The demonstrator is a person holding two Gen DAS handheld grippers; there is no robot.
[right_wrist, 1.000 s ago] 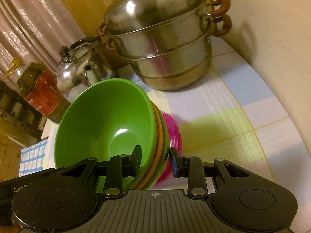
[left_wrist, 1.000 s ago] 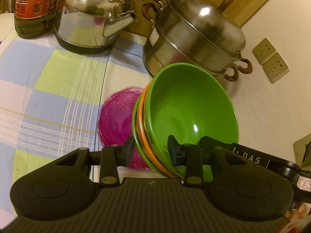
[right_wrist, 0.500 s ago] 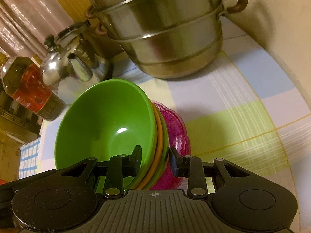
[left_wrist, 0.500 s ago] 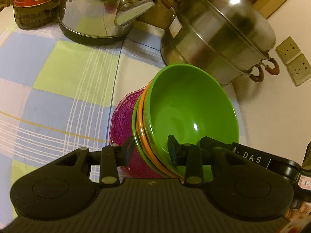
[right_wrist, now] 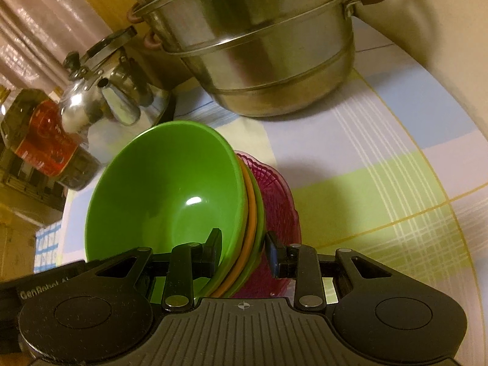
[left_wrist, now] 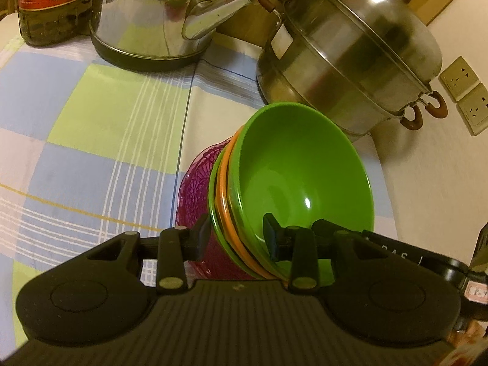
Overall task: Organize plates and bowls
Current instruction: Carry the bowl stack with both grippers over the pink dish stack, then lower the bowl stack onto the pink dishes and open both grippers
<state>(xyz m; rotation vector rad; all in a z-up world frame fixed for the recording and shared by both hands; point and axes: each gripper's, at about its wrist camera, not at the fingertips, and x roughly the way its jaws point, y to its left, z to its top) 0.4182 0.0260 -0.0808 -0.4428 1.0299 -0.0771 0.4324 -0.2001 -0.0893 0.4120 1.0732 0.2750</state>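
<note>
Left wrist view: the left hand-held gripper (left_wrist: 236, 238) clamps the near rim of the bowl stack (left_wrist: 292, 189), tilted on edge above the table (left_wrist: 91, 140). The right hand-held gripper (right_wrist: 244, 250) pinches the same stack from the opposite side. Green bowls sandwich an orange one, backed by a magenta patterned plate (right_wrist: 279, 201). Behind stand a steel steamer pot (left_wrist: 350, 58), kettle (left_wrist: 158, 21) and oil bottle (left_wrist: 48, 3).

Both grippers — left gripper (left_wrist: 236, 238), right gripper (right_wrist: 242, 251) — clamp opposite rims of one bowl stack (left_wrist: 292, 180).
</note>
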